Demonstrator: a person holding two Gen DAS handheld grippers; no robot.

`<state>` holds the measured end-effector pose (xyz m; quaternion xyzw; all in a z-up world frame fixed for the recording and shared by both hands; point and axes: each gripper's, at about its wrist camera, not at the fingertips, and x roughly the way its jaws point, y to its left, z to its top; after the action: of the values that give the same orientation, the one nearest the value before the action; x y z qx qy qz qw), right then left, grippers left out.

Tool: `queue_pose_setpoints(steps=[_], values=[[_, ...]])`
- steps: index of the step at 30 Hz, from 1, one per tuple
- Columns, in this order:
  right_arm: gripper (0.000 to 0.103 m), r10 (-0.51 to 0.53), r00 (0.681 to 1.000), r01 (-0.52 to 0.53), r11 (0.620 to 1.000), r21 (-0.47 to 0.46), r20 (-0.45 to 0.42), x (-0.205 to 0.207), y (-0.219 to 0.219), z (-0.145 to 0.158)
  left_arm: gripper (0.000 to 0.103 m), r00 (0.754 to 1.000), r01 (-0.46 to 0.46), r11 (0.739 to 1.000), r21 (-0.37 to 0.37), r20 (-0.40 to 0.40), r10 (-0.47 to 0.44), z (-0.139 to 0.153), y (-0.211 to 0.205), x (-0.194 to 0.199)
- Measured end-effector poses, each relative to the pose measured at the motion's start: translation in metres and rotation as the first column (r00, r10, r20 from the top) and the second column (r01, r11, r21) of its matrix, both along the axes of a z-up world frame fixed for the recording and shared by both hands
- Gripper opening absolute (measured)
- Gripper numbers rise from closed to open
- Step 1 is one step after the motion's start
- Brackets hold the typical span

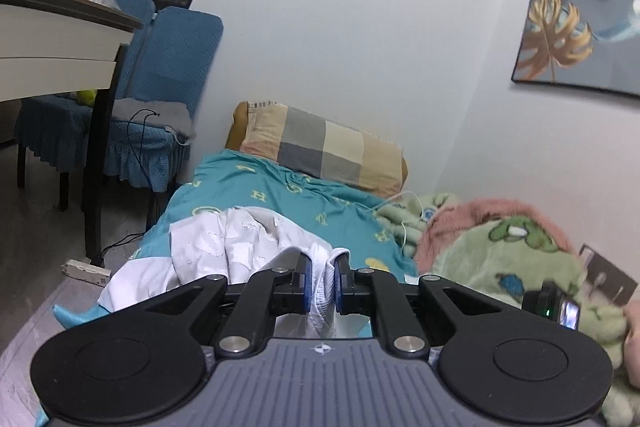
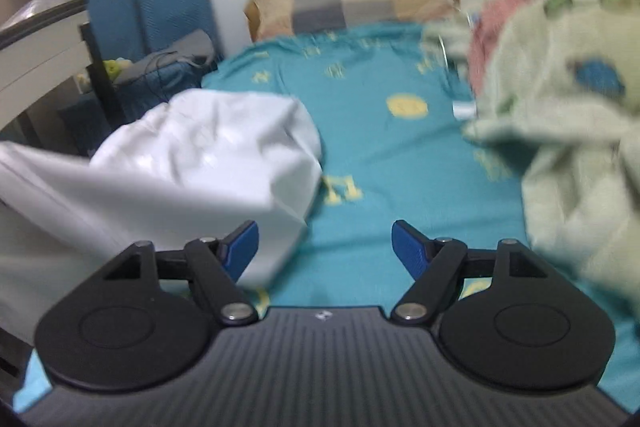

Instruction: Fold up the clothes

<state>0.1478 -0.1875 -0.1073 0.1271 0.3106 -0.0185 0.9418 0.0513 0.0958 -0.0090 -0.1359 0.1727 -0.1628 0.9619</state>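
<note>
A white garment [image 1: 224,247] lies crumpled on the teal bedsheet [image 1: 304,203]. My left gripper [image 1: 322,281] is shut on a ribbed edge of the white garment and holds it lifted off the bed. In the right wrist view the same garment [image 2: 208,155] hangs in a bunch at the left, above the sheet [image 2: 400,155]. My right gripper [image 2: 325,247] is open and empty, just right of the garment's lower corner. The right wrist view is blurred.
A checked pillow [image 1: 324,147] lies at the head of the bed. A green and pink fleece blanket [image 1: 512,251] is heaped on the right side. A blue covered chair [image 1: 160,99] and a table [image 1: 60,27] stand left of the bed. A white cable [image 1: 404,211] crosses the sheet.
</note>
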Motion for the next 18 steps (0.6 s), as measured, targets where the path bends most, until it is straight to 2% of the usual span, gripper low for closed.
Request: queue_pose_setpoints(steps=[4,6,8,10,11,14,18], values=[[0.073,0.069,0.992,-0.078,0.993,0.085,0.107,-0.012,0.0,0.01,0.011,1.0,0.001,1.0,0.005,-0.023,-0.001,-0.001,-0.003,0.003],[0.074,0.167,0.967,-0.191,0.975,0.112,0.194,-0.024,0.011,0.019,0.011,1.0,0.007,1.0,0.007,-0.021,-0.007,0.0,-0.004,0.003],[0.074,0.26,0.928,-0.301,0.945,0.125,0.265,-0.033,0.024,0.027,0.011,1.0,0.021,1.0,0.007,-0.016,-0.021,0.0,-0.006,0.002],[0.073,0.335,0.895,-0.382,0.917,0.117,0.294,-0.038,0.04,0.032,0.011,0.999,0.034,0.999,0.009,-0.011,-0.034,0.0,-0.009,0.001],[0.073,0.348,0.891,-0.392,0.914,0.105,0.292,-0.037,0.046,0.034,0.011,0.999,0.04,0.999,0.012,-0.008,-0.04,0.0,-0.01,0.0],[0.073,0.351,0.897,-0.384,0.92,0.081,0.268,-0.027,0.061,0.036,0.011,0.999,0.045,0.999,0.013,-0.008,-0.045,-0.003,-0.013,0.0],[0.073,0.255,0.951,-0.266,0.963,0.039,0.175,-0.003,0.073,0.024,0.011,1.0,-0.004,1.0,0.019,0.01,0.004,-0.003,-0.012,-0.001]])
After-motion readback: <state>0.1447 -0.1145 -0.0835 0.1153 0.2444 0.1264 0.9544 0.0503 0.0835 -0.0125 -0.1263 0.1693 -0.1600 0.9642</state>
